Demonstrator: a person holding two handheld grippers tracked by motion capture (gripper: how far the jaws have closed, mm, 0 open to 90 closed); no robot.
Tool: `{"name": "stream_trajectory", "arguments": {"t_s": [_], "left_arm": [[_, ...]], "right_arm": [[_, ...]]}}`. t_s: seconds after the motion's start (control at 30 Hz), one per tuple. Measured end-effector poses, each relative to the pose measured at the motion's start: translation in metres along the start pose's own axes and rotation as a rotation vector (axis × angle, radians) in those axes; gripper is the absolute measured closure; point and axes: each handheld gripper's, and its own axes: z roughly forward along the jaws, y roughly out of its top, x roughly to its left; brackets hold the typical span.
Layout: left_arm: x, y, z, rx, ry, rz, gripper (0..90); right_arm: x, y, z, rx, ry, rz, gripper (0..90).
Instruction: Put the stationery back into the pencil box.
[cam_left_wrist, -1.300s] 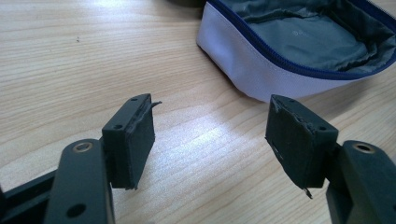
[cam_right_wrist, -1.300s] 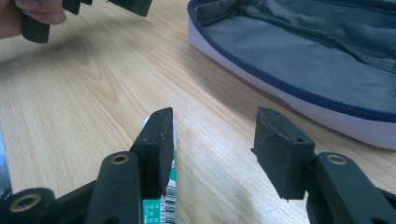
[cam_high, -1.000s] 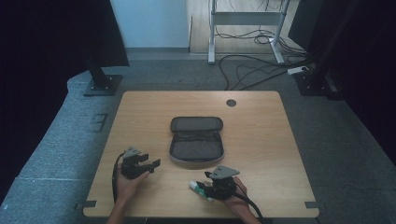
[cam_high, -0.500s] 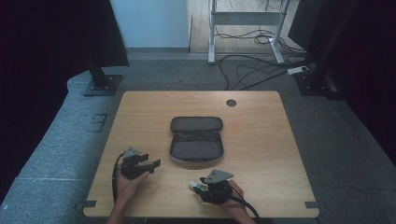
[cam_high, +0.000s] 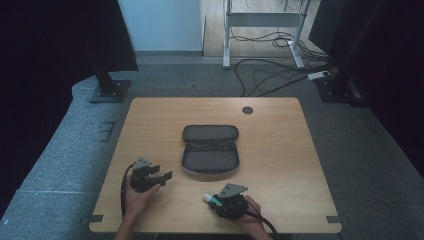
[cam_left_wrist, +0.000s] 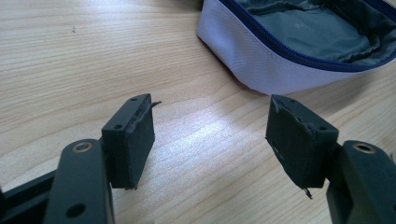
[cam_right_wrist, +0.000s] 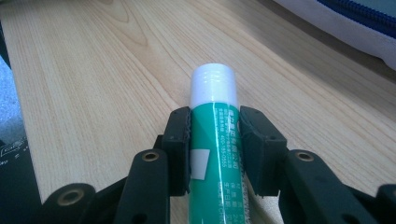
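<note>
A green glue stick (cam_right_wrist: 215, 154) with a white cap (cam_right_wrist: 215, 86) lies on the wooden table (cam_high: 280, 165) near its front edge. My right gripper (cam_right_wrist: 215, 122) has just been closing, and both pads now press on the green tube behind the cap. In the high view the right gripper (cam_high: 220, 201) sits at the front centre, with the glue stick (cam_high: 211, 199) pointing left out of it. An open grey zip pouch (cam_high: 210, 152) lies mid-table. My left gripper (cam_high: 162, 176) rests left of it, jaws open and empty, the left gripper (cam_left_wrist: 212, 126) facing the pouch (cam_left_wrist: 261, 65).
A round cable hole (cam_high: 247, 110) sits near the table's far edge. The pouch's white side and blue zip (cam_right_wrist: 355, 21) lie just right of the right gripper. Grey floor, stands and cables surround the table.
My right gripper has shifted slightly left and toward the front edge, over the glue stick. The left hand and the pouch have not moved.
</note>
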Motion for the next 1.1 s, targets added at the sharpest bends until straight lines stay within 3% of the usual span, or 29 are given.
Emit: {"name": "stream_trajectory", "arguments": {"t_s": [0.3, 1.1], "left_arm": [[0.001, 0.000, 0.000, 0.003, 0.003, 0.000, 32.7], [0.000, -0.001, 0.001, 0.008, -0.008, -0.007, 32.7]], "right_arm": [[-0.004, 0.000, -0.002, 0.005, -0.008, 0.002, 65.0], [-0.018, 0.022, -0.037, -0.130, -0.046, 0.016, 65.1]]}}
